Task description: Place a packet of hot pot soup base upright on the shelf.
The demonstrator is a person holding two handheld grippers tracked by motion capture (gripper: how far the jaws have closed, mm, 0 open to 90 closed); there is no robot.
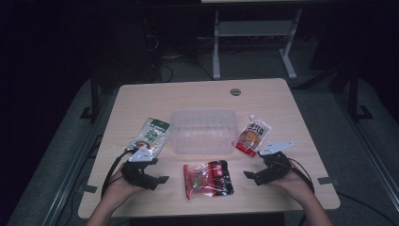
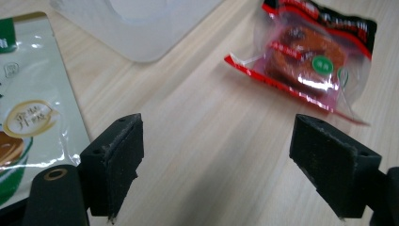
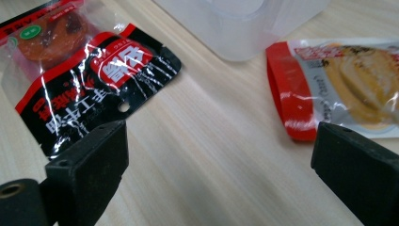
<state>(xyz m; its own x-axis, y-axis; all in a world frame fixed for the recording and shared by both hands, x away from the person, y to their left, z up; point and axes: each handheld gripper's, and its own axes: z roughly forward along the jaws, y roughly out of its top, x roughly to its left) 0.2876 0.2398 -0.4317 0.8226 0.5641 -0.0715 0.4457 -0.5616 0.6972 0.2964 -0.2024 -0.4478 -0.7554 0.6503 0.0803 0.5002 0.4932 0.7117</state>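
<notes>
A clear plastic tub [image 1: 203, 132] stands empty in the middle of the wooden table [image 1: 202, 96]. Left of it lies a green and white pouch [image 1: 151, 133]; right of it lies a white and red pouch [image 1: 254, 133]. A red and black snack packet [image 1: 208, 178] lies in front of the tub, between my hands. My left gripper [image 1: 159, 181] rests near the front left edge, jaws wide apart over bare wood [image 2: 216, 160]. My right gripper [image 1: 249, 175] rests at the front right, open too, with nothing between its pads [image 3: 221, 179]. The packet [image 3: 89, 70] and the red-edged pouch [image 3: 339, 84] flank its jaws.
A round cable grommet [image 1: 235, 92] sits near the table's far edge. Behind the table stands a white desk frame [image 1: 254, 33] with cables on the dark floor. The tub's corner [image 2: 141, 28] lies just ahead of the left jaws.
</notes>
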